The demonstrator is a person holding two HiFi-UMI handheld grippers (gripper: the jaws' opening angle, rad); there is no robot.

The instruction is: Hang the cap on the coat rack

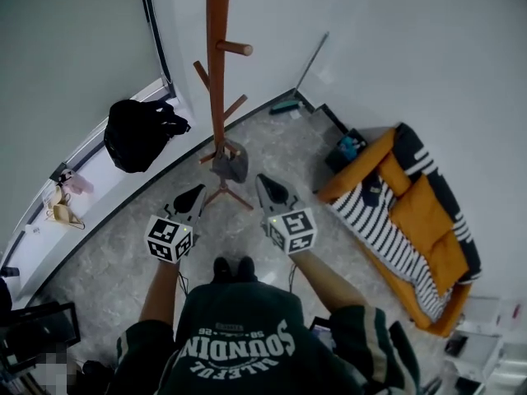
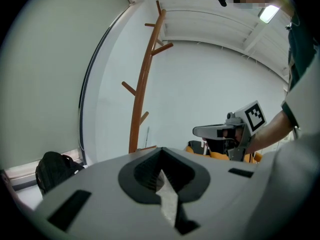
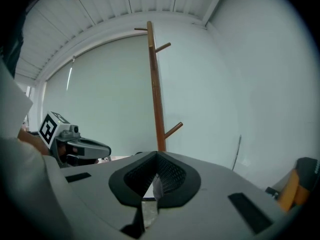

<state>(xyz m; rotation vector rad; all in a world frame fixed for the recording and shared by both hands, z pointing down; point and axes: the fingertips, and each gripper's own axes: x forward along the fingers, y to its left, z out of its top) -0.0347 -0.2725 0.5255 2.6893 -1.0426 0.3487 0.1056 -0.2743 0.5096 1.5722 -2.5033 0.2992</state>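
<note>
The wooden coat rack (image 1: 217, 64) stands straight ahead, with bare pegs up its pole; it also shows in the left gripper view (image 2: 140, 104) and the right gripper view (image 3: 156, 99). A grey cap (image 1: 230, 165) sits against the pole's lower part, just above the spread legs. Whether it hangs on a low peg I cannot tell. My left gripper (image 1: 195, 194) and right gripper (image 1: 265, 184) are raised side by side short of the cap, both shut and holding nothing. Neither gripper view shows the cap. Each gripper sees the other: the right gripper (image 2: 200, 131), the left gripper (image 3: 102, 148).
A black backpack (image 1: 137, 134) lies on the window ledge at left, with pale sandals (image 1: 62, 208) further along. An orange sofa (image 1: 412, 220) with a striped blanket fills the right side. A broom and dustpan (image 1: 290, 104) lean at the far wall. My feet (image 1: 233, 268) stand on the stone floor.
</note>
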